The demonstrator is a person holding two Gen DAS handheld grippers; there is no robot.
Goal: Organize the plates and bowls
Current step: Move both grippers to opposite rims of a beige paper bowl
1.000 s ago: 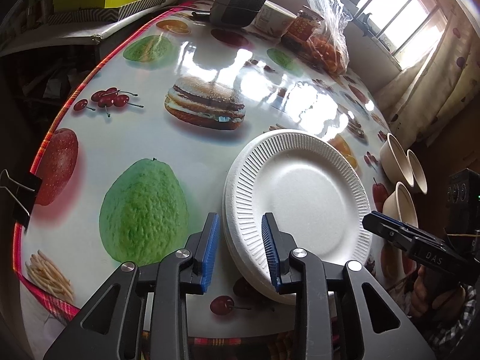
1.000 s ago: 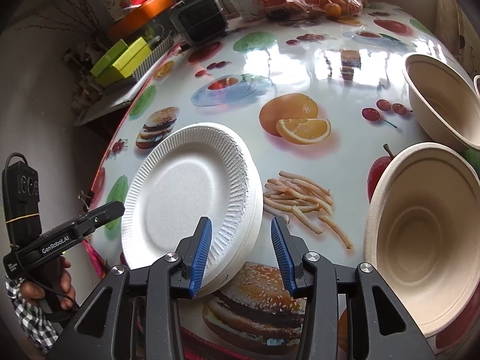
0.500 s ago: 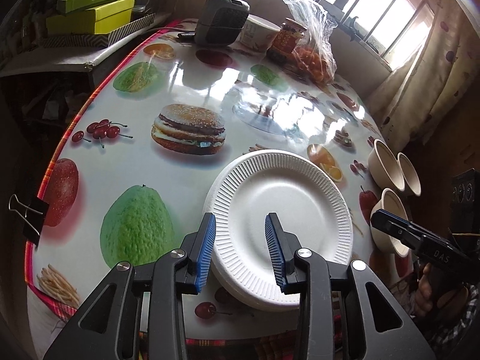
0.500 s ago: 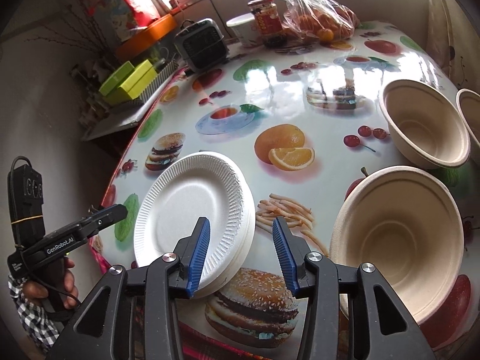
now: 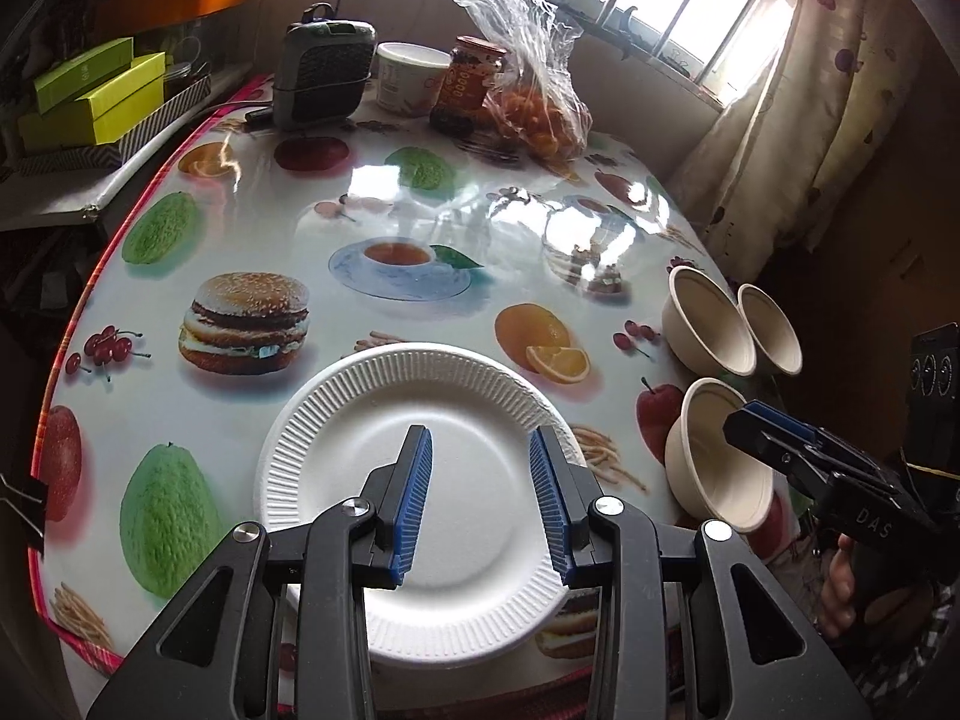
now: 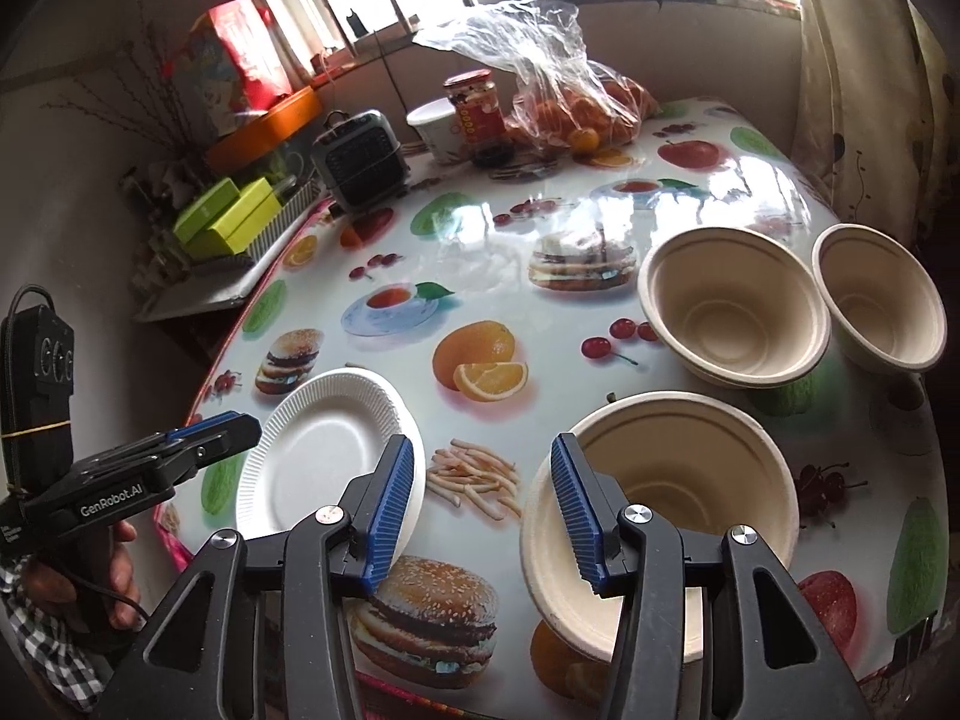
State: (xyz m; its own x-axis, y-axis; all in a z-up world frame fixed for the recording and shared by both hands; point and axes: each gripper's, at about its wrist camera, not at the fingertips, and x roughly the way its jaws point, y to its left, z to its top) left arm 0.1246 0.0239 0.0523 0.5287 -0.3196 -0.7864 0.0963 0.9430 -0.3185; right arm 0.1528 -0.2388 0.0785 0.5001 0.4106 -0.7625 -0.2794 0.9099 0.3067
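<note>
A glossy food-print counter point(image 5: 252, 222) by a window. My left tongs point(image 5: 480, 504) hang part-open and empty above the paper plates point(image 5: 420, 420); both have lifted away. The right tongs point(image 6: 483, 507), just widening, grip nothing beside the nearest bowl point(image 6: 690, 480), probably next for stacking.

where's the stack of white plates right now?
The plate stack lies at the near table edge, under the open left gripper; in the right wrist view it sits left of the nearest bowl.
</note>
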